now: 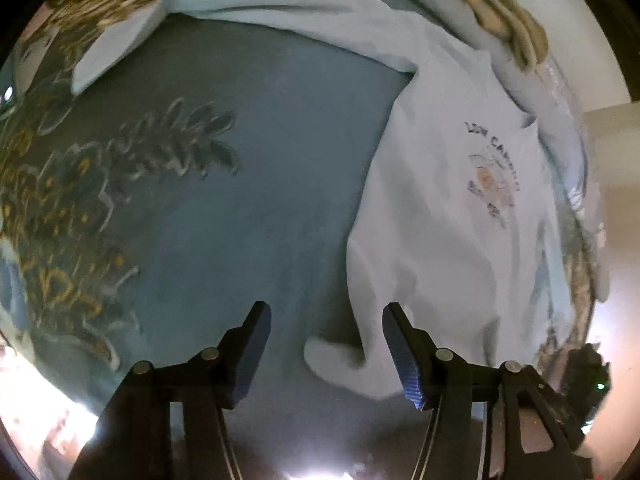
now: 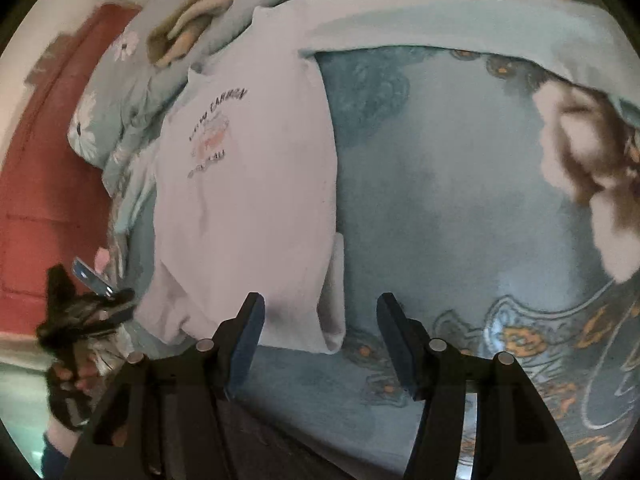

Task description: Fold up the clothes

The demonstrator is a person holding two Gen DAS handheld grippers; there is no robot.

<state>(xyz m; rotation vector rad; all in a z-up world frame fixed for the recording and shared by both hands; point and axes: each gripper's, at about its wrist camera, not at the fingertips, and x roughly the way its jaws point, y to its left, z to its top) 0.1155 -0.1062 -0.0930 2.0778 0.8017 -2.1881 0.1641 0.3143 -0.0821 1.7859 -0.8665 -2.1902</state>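
White T-shirt [image 1: 460,216] lies flat on a blue floral bedspread [image 1: 248,200], long axis running away from the cameras, one sleeve [image 1: 224,12] stretched sideways at the far end. Chest print begins "LOW CARB"; the rest is blurred. Left gripper [image 1: 326,344] and right gripper [image 2: 320,336] both hover released, gripping nothing, above its near hem.

**Dim, soft and heavily curved**

Both wrist views are low-lit and bluish. Glare blows out the bottom edge in the left view. The white shirt [image 1: 460,240] is the brightest surface; its print smears. Fisheye bending warps everything toward black corners, and the other gripper [image 2: 86,304] is motion-blurred.
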